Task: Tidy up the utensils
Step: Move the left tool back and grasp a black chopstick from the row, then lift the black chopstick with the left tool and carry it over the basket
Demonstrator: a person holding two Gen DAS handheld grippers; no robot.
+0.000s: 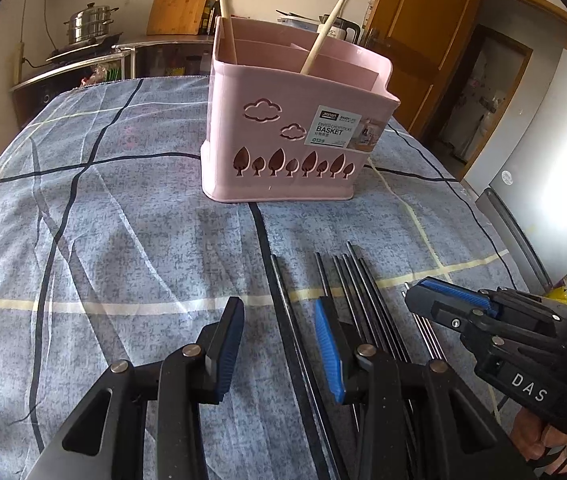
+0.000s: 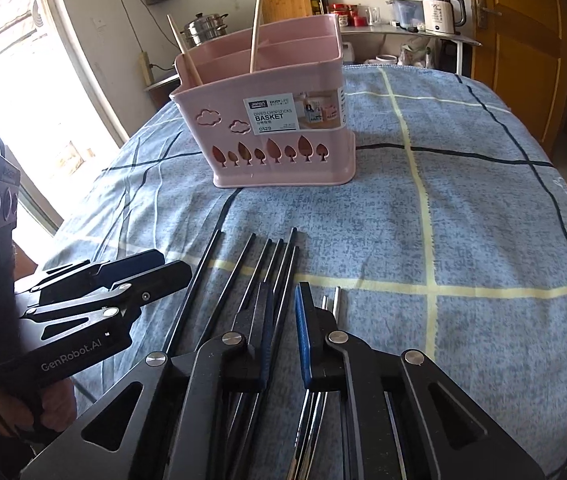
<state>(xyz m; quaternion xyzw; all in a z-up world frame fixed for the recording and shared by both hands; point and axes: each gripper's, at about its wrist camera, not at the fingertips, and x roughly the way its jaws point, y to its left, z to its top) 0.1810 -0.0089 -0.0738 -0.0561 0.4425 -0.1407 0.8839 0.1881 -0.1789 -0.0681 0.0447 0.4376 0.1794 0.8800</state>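
Observation:
A pink divided chopstick basket (image 1: 295,136) (image 2: 279,120) stands on the blue checked cloth with two wooden chopsticks (image 1: 323,36) (image 2: 254,20) in it. Several black chopsticks (image 1: 359,292) (image 2: 267,264) lie on the cloth in front of it, and silver ones (image 1: 427,332) (image 2: 335,300) lie beside them. My left gripper (image 1: 279,332) is open and low over the cloth, with one black chopstick between its fingers. My right gripper (image 2: 283,312) is open, low over the black chopsticks. It also shows in the left wrist view (image 1: 443,296).
The table drops off at the cloth's (image 2: 463,220) edges. A counter (image 2: 403,30) with a kettle (image 2: 441,10), jars and a steamer pot (image 1: 89,24) stands behind. A wooden door (image 2: 523,40) is at the right and a bright window (image 2: 23,100) at the left.

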